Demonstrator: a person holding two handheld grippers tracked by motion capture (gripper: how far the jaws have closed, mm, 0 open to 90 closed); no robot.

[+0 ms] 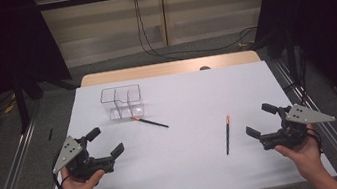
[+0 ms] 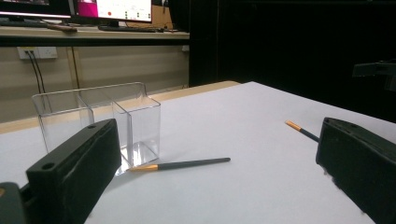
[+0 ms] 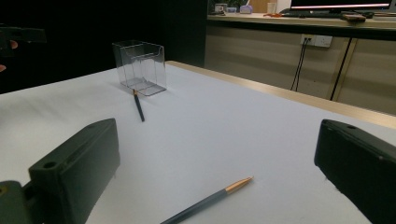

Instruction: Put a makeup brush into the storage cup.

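From the high view, the left gripper (image 1: 105,143) rests on the white table (image 1: 193,171) with its jaws spread wide and empty; the pencil by the holder (image 1: 150,122) lies ahead of them and to the right, its orange end touching the foot of the clear compartmented holder (image 1: 122,102). The right gripper (image 1: 261,120) is likewise wide open and empty, and the second pencil (image 1: 227,135) lies just off its jaw tips toward the table's middle, long axis running away from the person. Each gripper is nearer to its own pencil.

In the left gripper view, the pencil by the holder (image 2: 180,164) lies crosswise ahead of the open jaws, between them, orange end at the clear compartmented holder (image 2: 98,122).

In the right gripper view, the second pencil (image 3: 208,199) sits low between the open jaws, slanting, close in. To my eye the right gripper has the shorter reach.
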